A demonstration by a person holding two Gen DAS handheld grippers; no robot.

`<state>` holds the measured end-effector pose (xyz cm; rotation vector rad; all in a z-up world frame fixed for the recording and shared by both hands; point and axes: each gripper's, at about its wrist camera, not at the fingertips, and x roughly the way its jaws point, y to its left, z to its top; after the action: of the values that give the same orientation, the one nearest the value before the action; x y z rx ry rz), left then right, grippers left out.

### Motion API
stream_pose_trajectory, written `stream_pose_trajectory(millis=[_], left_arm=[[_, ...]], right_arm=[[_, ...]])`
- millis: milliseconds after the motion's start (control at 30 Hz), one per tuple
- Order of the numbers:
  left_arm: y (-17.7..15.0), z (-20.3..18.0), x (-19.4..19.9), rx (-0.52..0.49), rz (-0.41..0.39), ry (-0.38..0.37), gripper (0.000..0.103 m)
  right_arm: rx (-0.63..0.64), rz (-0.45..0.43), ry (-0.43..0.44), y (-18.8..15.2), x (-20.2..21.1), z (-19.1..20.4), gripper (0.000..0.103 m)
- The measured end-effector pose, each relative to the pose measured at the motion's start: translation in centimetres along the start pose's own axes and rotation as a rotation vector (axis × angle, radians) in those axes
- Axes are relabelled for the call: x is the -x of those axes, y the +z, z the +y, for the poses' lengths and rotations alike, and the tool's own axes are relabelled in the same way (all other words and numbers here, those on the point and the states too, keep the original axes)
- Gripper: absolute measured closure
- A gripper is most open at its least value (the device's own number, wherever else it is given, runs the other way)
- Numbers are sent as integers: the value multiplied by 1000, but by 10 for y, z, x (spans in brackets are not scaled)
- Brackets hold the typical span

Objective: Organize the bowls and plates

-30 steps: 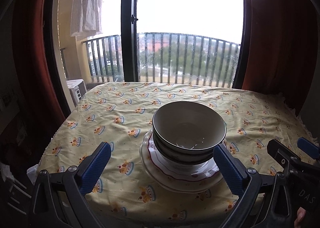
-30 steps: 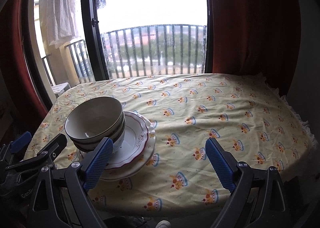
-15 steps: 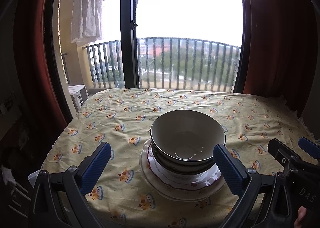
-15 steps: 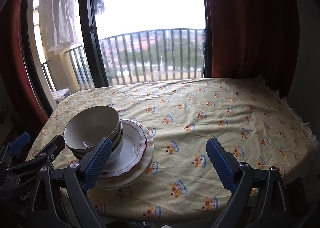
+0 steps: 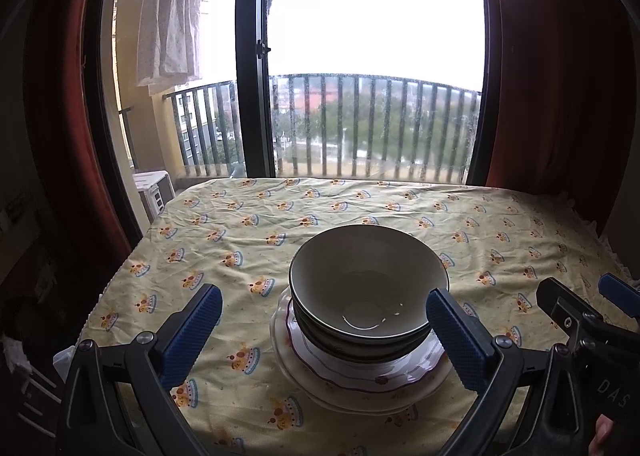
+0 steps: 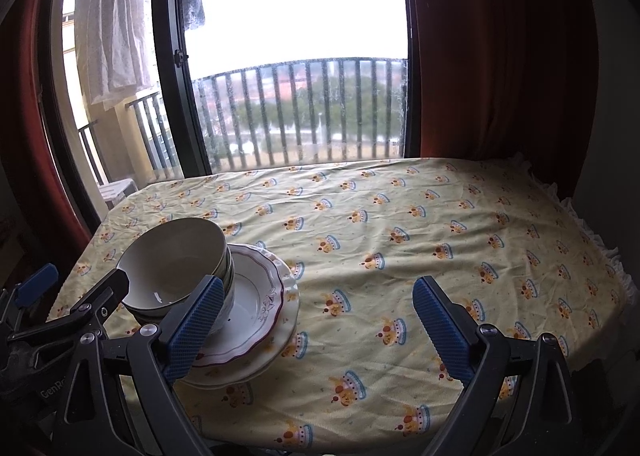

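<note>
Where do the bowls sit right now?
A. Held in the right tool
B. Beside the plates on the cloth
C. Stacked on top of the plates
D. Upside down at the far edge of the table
C: the bowls are nested upright on the plates, and both tools are open and hold nothing.

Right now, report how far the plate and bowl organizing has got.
Done, by the look of it: the bowls sit nested on the stacked plates, one pile on the yellow tablecloth. In hand: nothing; the left gripper and right gripper both have their jaws open and empty, short of the pile. Left: no loose dishes show elsewhere on the cloth, so little or nothing remains.
</note>
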<state>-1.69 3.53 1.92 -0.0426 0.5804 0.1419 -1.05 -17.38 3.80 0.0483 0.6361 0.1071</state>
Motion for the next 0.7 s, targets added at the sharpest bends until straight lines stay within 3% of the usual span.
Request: stream_pose_trajectory(millis=[700], left_arm=[[-4,1,-1,10,24,-5,0]], right_arm=[[5,11,-3,-2,-3,2,6]])
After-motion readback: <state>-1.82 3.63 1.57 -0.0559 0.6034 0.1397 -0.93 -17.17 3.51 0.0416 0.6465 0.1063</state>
